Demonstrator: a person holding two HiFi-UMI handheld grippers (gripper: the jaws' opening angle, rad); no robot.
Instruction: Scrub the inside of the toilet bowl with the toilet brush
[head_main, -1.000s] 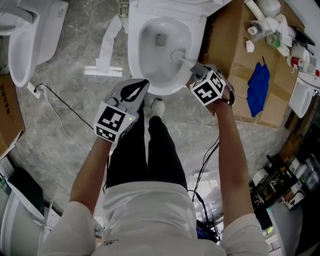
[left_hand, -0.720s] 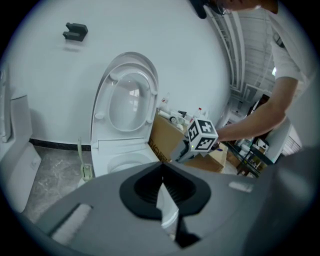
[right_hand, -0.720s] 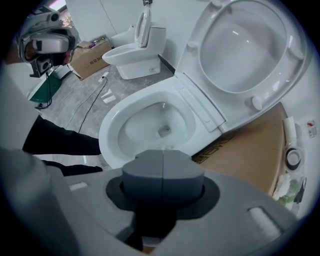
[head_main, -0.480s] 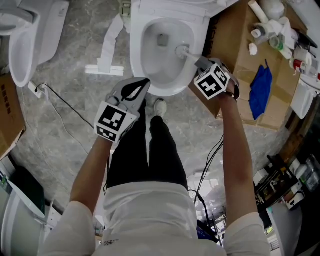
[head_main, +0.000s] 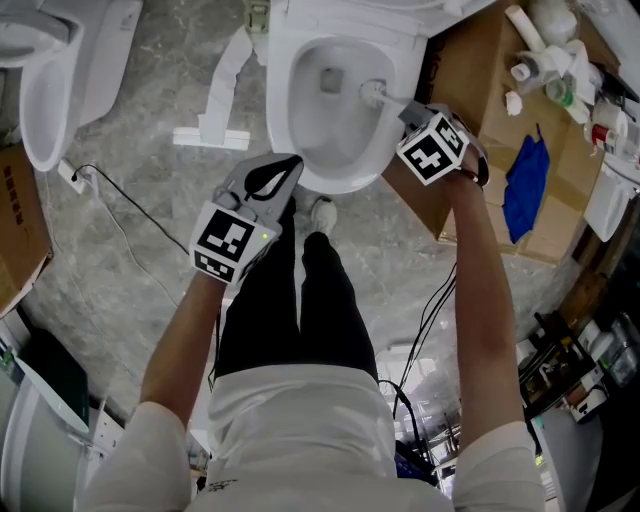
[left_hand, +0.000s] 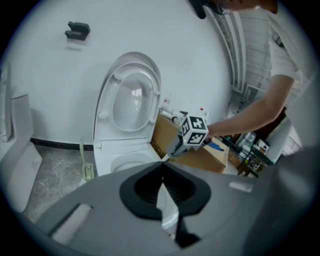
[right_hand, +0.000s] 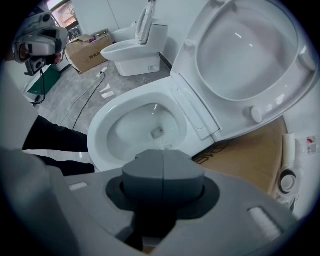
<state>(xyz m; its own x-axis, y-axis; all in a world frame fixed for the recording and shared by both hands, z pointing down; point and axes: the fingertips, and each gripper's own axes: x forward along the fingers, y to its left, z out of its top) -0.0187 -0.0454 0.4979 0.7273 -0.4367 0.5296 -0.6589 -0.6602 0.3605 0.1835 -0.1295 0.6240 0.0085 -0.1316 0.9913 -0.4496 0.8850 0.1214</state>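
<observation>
Pushing the toilet brush (head_main: 372, 94) further back than a second ago, from the front right of the toilet bowl (head_main: 300, 130) up along its right inner wall, and carrying the right tool (head_main: 410, 113) away from the body with it. Now pressing the bristle head against that wall, just right of the drain hole (head_main: 330, 78) and below the rim. Gripping the handle with the right tool's jaws closed together on it, only a wisp of bristles peeking past the tips in the right gripper view. Holding the left tool (head_main: 283, 168) out of the work over the floor in front of the bowl, jaws closed on nothing.

For scrubbing well from here, probably best:
- keeping the head pressed flat to the wall while working in short strokes;
- carrying on round the back and down the left wall, likely unscrubbed as yet;
- keeping the grip tight so the handle is not twisting;
- steering the right forearm clear of the cardboard box (head_main: 480, 80) standing just beside the bowl.
</observation>
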